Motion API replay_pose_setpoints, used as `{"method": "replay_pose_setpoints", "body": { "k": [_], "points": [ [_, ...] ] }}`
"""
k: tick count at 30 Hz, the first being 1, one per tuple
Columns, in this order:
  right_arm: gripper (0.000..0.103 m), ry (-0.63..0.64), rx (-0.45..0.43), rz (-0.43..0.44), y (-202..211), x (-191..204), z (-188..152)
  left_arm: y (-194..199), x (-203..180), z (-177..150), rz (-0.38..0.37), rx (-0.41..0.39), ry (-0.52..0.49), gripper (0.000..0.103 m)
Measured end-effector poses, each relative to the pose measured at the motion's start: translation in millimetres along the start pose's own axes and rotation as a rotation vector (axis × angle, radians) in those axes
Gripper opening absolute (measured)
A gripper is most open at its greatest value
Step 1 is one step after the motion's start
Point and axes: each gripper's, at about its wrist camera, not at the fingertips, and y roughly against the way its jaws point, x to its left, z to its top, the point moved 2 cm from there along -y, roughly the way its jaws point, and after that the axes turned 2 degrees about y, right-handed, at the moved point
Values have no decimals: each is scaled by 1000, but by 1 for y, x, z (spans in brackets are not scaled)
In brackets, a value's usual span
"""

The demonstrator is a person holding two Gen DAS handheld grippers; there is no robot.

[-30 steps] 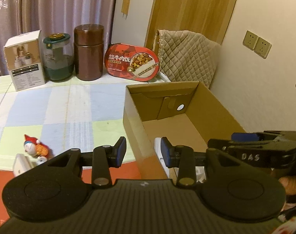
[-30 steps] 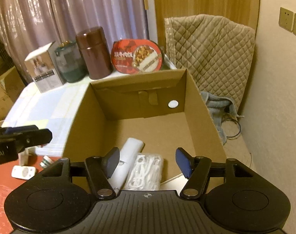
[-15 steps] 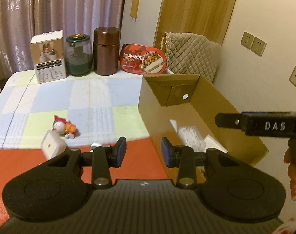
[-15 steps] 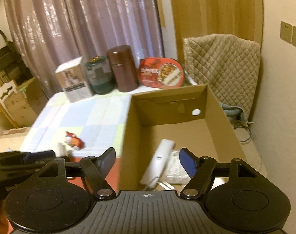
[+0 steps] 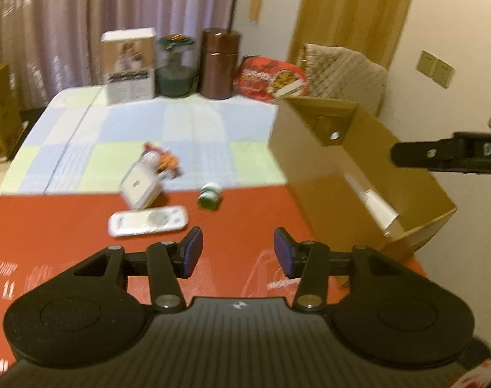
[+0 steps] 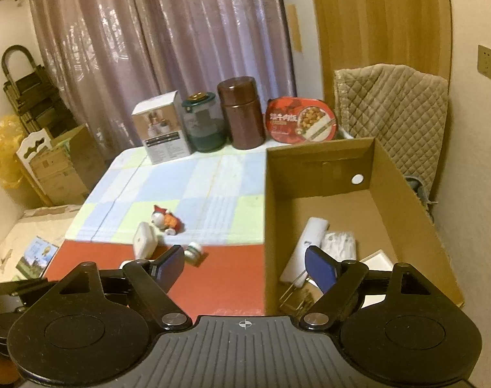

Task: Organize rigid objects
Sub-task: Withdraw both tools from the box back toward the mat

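done: handset (image 6: 305, 249), bag (image 6: 339, 242), card (image 6: 378, 260) lie in box (image 6: 404, 194) | left: remote (image 5: 147, 220), case (image 5: 141, 185), toy (image 5: 161, 159), roll (image 5: 209, 195) on surface beside box | my left gripper (image 5: 235, 252) and right gripper (image 6: 244, 266): just opening, spread, empty

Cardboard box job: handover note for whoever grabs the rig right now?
Left gripper: open, empty, jaws just opened further.
Right gripper: open, empty, jaws just widened.
Done: cardboard box holds a white handset, a bagged white item and a flat white box.
Left on the table: remote, white case, toy figure, small green-white roll.
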Motion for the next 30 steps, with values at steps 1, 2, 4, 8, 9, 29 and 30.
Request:
{"method": "replay_pose_setpoints", "body": {
  "k": [1,2,4,8,9,29,30],
  "points": [
    [80,2,2,5,-1,4,-2,3,8,-5,9,0,10,47],
    [80,2,4,12,-2,7,-4,5,14,-9,16,2,15,48],
    [80,3,9,26,-4,15,-9,8,27,-16,36,10,17,48],
    [81,10,16,54,-13,32,-16,12,53,-21,60,3,32,49],
    [81,10,17,60,-15,35,-18,12,58,-21,65,2,34,49],
    [81,81,121,111,-115,72,-51,-51,121,-9,50,31,-147,69],
    [81,82,128,107,-123,71,-52,-58,123,-8,46,36,-158,70]
  ]
}}
